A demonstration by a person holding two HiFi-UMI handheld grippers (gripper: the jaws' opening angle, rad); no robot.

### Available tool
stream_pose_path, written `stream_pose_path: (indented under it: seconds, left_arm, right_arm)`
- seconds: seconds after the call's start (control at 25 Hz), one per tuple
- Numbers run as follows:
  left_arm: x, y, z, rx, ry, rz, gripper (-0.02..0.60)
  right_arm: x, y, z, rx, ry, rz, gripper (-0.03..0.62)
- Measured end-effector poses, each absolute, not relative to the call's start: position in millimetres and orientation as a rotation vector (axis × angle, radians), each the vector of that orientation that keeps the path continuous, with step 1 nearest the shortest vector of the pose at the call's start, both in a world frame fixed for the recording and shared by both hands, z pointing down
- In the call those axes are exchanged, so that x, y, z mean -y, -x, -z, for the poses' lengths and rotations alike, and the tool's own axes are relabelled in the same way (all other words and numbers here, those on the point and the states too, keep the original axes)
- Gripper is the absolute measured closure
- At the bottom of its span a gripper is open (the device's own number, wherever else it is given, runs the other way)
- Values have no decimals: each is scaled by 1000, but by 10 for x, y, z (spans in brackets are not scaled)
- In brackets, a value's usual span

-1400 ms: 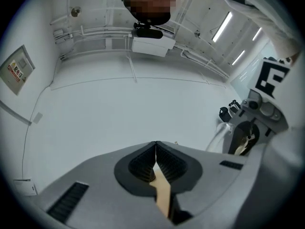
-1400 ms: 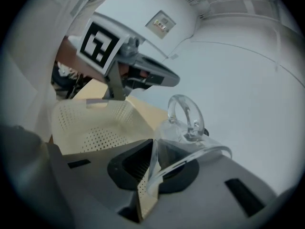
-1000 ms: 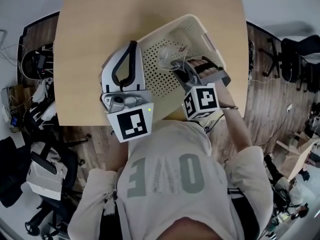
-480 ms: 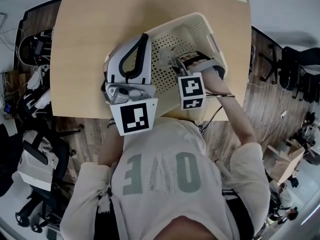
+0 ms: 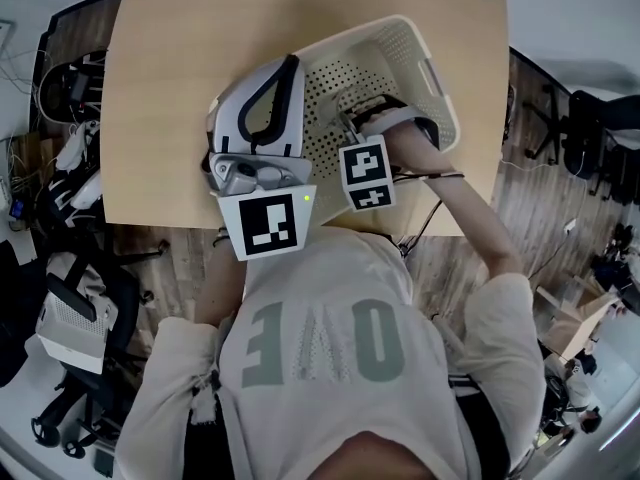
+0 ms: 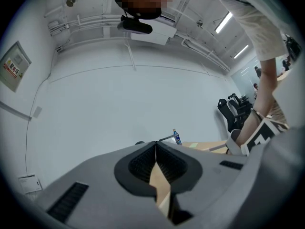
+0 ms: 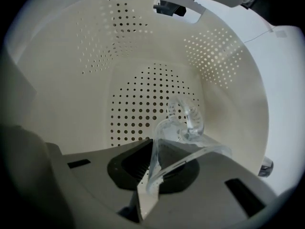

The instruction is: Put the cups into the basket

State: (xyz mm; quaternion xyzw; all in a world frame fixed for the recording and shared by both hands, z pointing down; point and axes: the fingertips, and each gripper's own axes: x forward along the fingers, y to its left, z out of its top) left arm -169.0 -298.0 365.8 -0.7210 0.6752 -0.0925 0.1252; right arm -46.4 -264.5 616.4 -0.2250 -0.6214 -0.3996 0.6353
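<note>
The right tool [image 7: 153,146] pinches the clear cup [image 7: 185,120] by its rim; over the last second it tipped down and sank into the basket [image 7: 86,51]; cup inside, probably ready for release; left tool [image 6: 156,146] pressed together, empty.

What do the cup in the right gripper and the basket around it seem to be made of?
The cup looks clear and glossy, glass or hard plastic, which one I cannot tell: the perforations behind show through it and its handle catches bright highlights. The basket looks like cream, matte moulded plastic: regular round holes, smooth rounded walls.
</note>
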Motion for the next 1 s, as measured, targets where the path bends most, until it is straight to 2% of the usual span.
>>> stream_pose_path:
  seconds: [0.24,0.6,1.0]
  left_arm:
    - [2977,1640,-3662,-1964,2108,286,571]
    - [2909,1574,-3608,-1948,2089,309,571]
    - [2727,1592,-3455,-1962,2027,321,571]
  right_arm:
    - [2654,491,-6162,1454,486,907,565]
    - [2569,655,-6063,1607,441,846,454]
    - [2449,760,-5821,1708,416,770,384]
